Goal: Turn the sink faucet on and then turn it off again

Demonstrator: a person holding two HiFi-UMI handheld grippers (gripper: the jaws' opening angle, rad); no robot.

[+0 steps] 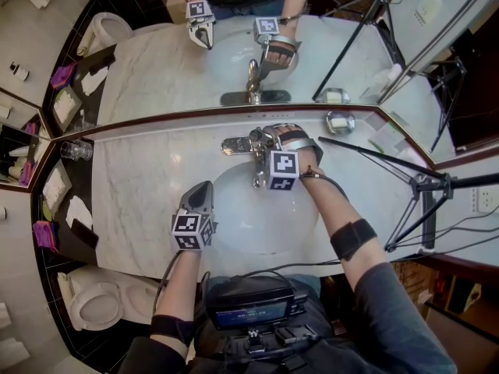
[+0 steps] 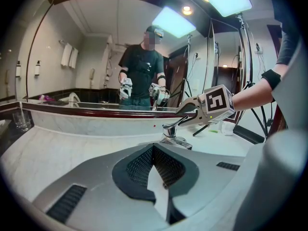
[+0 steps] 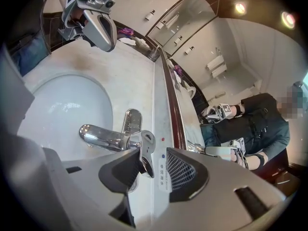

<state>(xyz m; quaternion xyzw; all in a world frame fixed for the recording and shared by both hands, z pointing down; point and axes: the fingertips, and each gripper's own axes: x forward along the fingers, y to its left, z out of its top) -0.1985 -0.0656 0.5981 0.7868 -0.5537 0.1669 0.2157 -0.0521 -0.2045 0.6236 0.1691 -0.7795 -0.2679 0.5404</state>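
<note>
At the far rim of the white basin [image 1: 234,224], against the mirror [image 1: 234,61], stood the chrome faucet [image 3: 103,137]. The right gripper [image 3: 154,165] had its jaws apart, straddling the lever handle [image 3: 146,148], with one pad touching it. Near the basin's left rim, the left gripper [image 1: 204,187] hovered over the marble counter [image 1: 136,201], jaws together and empty.

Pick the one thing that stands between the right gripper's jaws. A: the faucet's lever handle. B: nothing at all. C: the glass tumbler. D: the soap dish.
A: the right gripper view shows the faucet's lever handle standing between the parted jaws of the right gripper, with a gap showing between the handle and one pad.
</note>
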